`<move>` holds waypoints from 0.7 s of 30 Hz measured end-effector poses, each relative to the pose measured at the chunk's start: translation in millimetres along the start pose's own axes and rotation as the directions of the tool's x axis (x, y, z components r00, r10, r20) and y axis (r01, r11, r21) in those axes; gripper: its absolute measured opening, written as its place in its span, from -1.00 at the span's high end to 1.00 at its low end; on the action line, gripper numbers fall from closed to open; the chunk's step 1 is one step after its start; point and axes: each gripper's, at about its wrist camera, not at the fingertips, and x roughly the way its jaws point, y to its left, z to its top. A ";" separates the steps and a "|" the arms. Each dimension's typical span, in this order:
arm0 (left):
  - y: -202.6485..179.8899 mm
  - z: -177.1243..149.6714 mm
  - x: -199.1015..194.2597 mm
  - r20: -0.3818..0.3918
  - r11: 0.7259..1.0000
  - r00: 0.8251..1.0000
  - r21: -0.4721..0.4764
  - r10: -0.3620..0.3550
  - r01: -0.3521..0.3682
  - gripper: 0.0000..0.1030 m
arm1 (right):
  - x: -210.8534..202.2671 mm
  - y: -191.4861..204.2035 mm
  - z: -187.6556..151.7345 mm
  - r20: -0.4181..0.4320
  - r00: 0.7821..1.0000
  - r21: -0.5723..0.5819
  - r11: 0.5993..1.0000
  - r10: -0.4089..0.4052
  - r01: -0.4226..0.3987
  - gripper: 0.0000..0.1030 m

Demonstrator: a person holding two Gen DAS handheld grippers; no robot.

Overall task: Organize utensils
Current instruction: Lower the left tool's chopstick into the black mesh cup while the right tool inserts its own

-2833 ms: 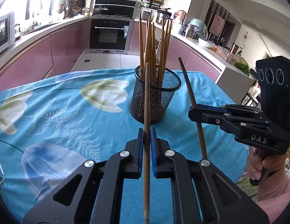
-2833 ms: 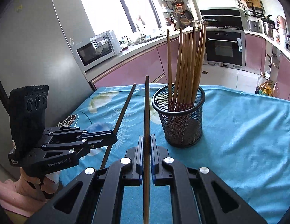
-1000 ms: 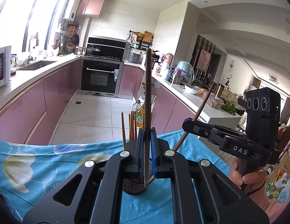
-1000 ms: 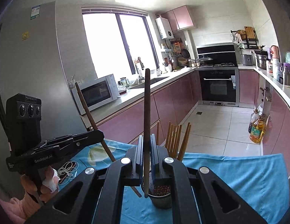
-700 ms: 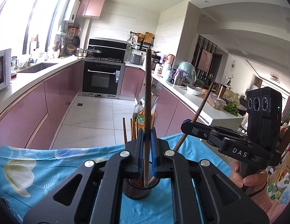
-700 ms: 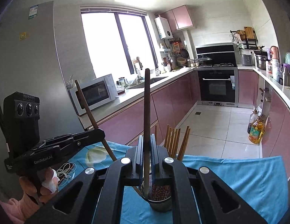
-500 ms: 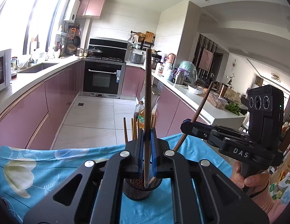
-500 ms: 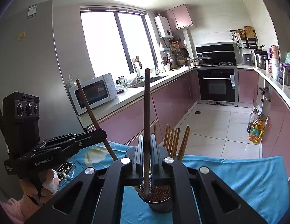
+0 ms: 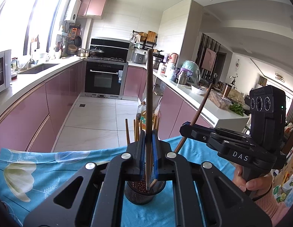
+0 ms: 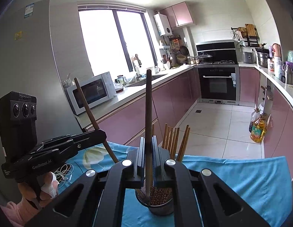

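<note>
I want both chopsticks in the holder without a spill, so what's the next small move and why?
Probably open the left hand-held gripper to drop its dark chopstick: the lower tip already sits inside the mesh holder, among the other chopsticks.

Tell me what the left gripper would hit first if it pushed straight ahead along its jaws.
Probably the black mesh holder full of wooden chopsticks, just beyond the left gripper. Its own dark chopstick already dips inside; depth is unclear.

Left gripper (image 9: pixel 148 158) jaws clamped, tilted slightly down; right gripper (image 10: pixel 148 160) likewise, hands gripping handles
</note>
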 end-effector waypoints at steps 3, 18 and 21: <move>-1.0 -0.2 0.6 0.001 1.000 1.000 0.001 0.004 -0.004 0.85 | 2.5 -0.1 0.8 -0.003 1.000 0.001 1.000 -0.002 0.002 0.89; -3.0 -1.9 6.9 -0.012 1.000 1.000 0.010 0.019 -0.019 0.85 | 11.5 -6.0 -1.0 -0.020 1.000 0.006 1.000 -0.017 0.017 0.89; -3.1 -1.2 11.2 -0.020 1.000 1.000 0.010 0.020 -0.020 0.85 | 13.6 -6.3 -2.7 -0.025 1.000 0.007 1.000 -0.018 0.018 0.89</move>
